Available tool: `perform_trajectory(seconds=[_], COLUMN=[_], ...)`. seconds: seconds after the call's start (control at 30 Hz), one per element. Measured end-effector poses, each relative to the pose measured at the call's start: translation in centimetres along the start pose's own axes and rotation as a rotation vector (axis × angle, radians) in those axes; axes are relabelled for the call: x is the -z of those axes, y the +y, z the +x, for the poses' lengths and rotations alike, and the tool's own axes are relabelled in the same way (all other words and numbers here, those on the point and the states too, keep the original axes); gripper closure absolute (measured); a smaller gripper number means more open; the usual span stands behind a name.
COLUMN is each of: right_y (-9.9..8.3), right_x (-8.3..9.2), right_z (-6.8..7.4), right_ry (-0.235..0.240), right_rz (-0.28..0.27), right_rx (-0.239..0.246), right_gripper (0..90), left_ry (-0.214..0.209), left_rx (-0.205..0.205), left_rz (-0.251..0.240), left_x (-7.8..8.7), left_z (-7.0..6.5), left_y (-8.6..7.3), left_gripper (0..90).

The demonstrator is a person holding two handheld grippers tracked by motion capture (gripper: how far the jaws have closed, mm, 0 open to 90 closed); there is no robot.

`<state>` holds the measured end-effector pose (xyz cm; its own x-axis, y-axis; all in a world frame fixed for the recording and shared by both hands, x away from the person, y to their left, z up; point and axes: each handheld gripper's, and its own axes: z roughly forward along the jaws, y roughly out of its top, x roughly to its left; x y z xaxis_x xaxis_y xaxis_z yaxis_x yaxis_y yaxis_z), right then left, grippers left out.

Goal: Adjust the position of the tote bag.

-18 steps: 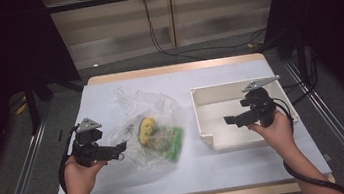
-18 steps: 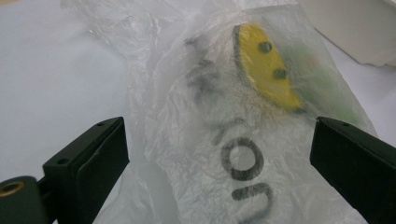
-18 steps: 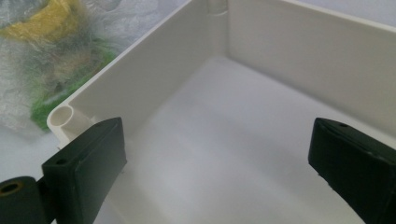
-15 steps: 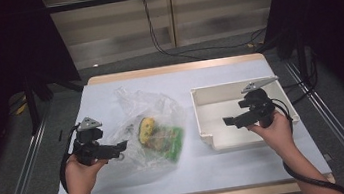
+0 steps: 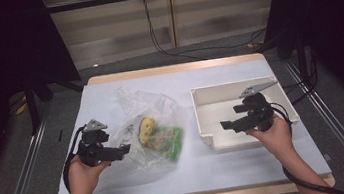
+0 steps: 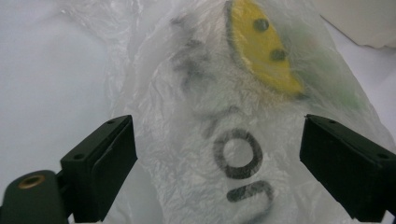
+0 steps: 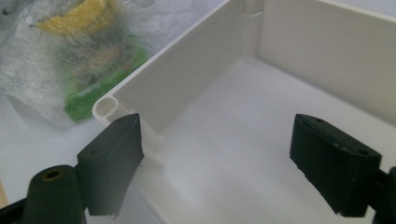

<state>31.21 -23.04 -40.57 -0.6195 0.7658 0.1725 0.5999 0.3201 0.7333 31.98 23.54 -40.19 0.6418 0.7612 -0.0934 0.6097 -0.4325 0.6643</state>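
Plastic bag (image 5: 151, 130), thin, crinkled and see-through, lies at the table's (image 5: 121, 184) centre-left, its contents blurred: a yellow spotted shape (image 5: 146, 128) and a green packet (image 5: 170, 141) can be made out, little else. Black printed marks on the film, seen in the left gripper view, are cut off and unreadable. At the bag's 9 o'clock, the left gripper (image 5: 122, 151) holds its flat black jaws wide apart, gripping nothing, with the film just ahead of them. At 3 o'clock, well apart from the bag, stands a white hard-walled tray (image 5: 203, 118) with rounded corners; the right gripper (image 5: 224, 125) hovers over its smooth floor, jaws spread and empty. Bare tabletop lies along the near edge.
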Motion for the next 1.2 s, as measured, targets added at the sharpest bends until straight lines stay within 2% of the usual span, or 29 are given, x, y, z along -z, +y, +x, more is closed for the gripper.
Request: perform_trajectory(seconds=[0.03,0.2,0.37,0.4,0.53,0.63,0.7,0.83,0.87,0.93,1.07,1.13,1.17,1.2], right_y=[0.0,0.0,0.3,0.3,0.7,1.0,1.1,1.2,1.2,1.2,1.4,1.5,1.5,1.5], right_x=[-0.1,-0.7,-0.9,-1.0,-1.4,-1.7,-1.7,-1.9,-1.9,-1.9,-2.0,-2.1,-2.1,-2.1], right_z=[0.1,-0.1,-0.2,-0.2,0.2,0.4,0.5,0.7,0.7,0.7,1.0,1.2,1.3,1.3], right_ry=[-0.008,0.004,0.009,0.013,0.027,0.034,0.034,0.039,0.043,0.041,0.051,0.05,0.06,0.06], right_rz=[0.003,0.013,0.012,0.01,0.011,0.013,0.014,0.011,0.01,0.012,0.01,0.009,0.009,0.009], right_rx=[0.006,0.001,0.002,0.009,0.02,0.029,0.039,0.04,0.045,0.046,0.047,0.057,0.061,0.061], right_gripper=[18.2,17.9,17.7,17.6,17.3,17.2,17.3,17.3,17.3,17.2,17.3,17.3,17.3,17.3], left_ry=[-0.002,0.021,0.024,0.009,0.013,-0.018,-0.036,-0.05,-0.07,-0.082,-0.135,-0.153,-0.165,-0.165], left_rx=[0.001,-0.003,0.012,0.019,0.036,0.053,0.045,0.019,0.009,-0.002,0.001,0.002,0.016,0.016], left_rz=[-0.015,0.017,0.04,0.049,0.08,0.084,0.102,0.118,0.129,0.143,0.155,0.156,0.156,0.156], left_x=[0.0,0.1,-0.3,-0.6,-1.7,-2.2,-2.5,-2.8,-2.9,-3.0,-3.4,-3.5,-3.6,-3.6], left_z=[0.1,0.3,0.3,0.4,0.7,0.7,0.8,0.3,0.0,-0.4,-0.9,-1.3,-1.7,-1.7], left_y=[-0.2,-0.7,-1.4,-1.7,-2.7,-3.1,-3.2,-3.2,-3.2,-3.2,-3.1,-2.9,-2.8,-2.8], left_gripper=[13.0,19.9,27.0,27.0,29.6,31.9,33.7,46.7,50.4,53.0,63.4,64.0,63.3,59.9])
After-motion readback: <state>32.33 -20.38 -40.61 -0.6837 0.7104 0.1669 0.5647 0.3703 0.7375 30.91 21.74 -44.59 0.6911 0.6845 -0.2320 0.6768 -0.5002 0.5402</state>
